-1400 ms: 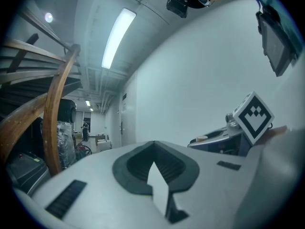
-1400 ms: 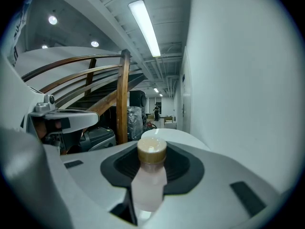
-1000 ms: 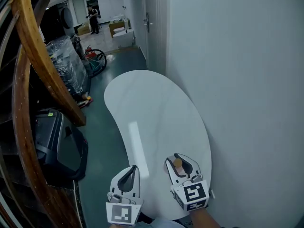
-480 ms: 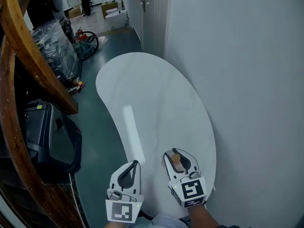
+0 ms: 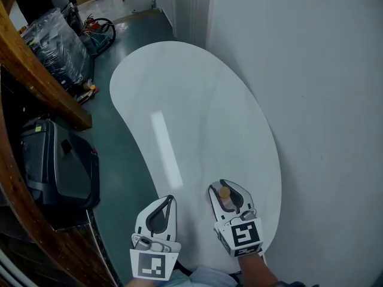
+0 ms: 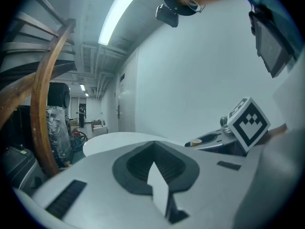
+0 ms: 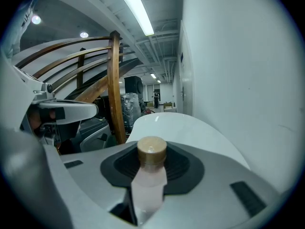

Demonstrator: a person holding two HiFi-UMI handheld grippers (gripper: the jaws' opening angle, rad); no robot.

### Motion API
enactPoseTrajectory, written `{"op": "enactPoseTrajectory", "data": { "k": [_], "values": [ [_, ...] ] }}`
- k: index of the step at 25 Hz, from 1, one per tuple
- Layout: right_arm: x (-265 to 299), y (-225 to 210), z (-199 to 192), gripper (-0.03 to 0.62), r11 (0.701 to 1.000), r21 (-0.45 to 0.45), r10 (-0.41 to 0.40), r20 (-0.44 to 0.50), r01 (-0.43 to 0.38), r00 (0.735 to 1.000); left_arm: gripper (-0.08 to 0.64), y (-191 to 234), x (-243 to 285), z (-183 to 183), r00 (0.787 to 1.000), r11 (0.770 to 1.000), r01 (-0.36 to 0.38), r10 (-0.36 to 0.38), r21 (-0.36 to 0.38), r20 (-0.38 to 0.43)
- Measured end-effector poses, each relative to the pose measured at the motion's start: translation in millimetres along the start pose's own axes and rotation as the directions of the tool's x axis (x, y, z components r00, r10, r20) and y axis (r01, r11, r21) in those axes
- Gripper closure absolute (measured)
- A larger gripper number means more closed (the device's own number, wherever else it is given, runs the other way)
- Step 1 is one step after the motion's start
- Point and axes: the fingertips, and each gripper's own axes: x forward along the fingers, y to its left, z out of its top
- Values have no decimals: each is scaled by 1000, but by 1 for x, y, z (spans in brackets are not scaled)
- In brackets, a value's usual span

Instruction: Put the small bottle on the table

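Note:
The small bottle [image 5: 224, 192], pale pink with a tan cap, stands upright between the jaws of my right gripper [image 5: 228, 187], which is shut on it. In the right gripper view the bottle [image 7: 150, 178] fills the middle, its body pinched between the dark pads [image 7: 187, 168]. This gripper hangs over the near end of the white kidney-shaped table [image 5: 179, 100]. My left gripper [image 5: 168, 199] hovers at the table's near left edge, its jaws shut together with nothing between them [image 6: 155, 146].
A white wall [image 5: 311, 100] runs along the table's right side. Left of the table lie teal floor, a black case [image 5: 60, 166], a curved wooden stair rail [image 5: 36, 70] and a plastic-wrapped stack [image 5: 54, 40].
The head view has moved forward and tipped down, so the table fills more of the picture. Both grippers keep their places and the right one still holds the bottle.

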Motion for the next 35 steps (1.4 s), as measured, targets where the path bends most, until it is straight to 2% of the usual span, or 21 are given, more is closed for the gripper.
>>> {"op": "enactPoseTrajectory", "data": {
  "k": [10, 22, 29, 32, 35],
  "values": [
    [20, -9, -26, 479, 1000, 27, -6, -75, 8, 997, 560, 7, 16, -24, 995, 1000, 13, -15, -25, -94],
    [33, -12, -52, 479, 999, 51, 1, -115, 5, 993, 560, 18, 26, -43, 986, 1000, 5, -10, -27, -169],
    [37, -11, -46, 477, 1000, 5, 16, -58, -16, 998, 560, 22, 31, -47, 982, 1000, 0, -5, -28, -187],
    [36, -9, -41, 477, 997, -66, 27, -15, -28, 1000, 560, 23, 32, -47, 982, 1000, 2, -7, -27, -191],
    [34, -6, -44, 477, 991, -129, 40, -36, -45, 999, 560, 23, 34, -46, 983, 1000, -3, -2, -29, -186]
  ]
}}
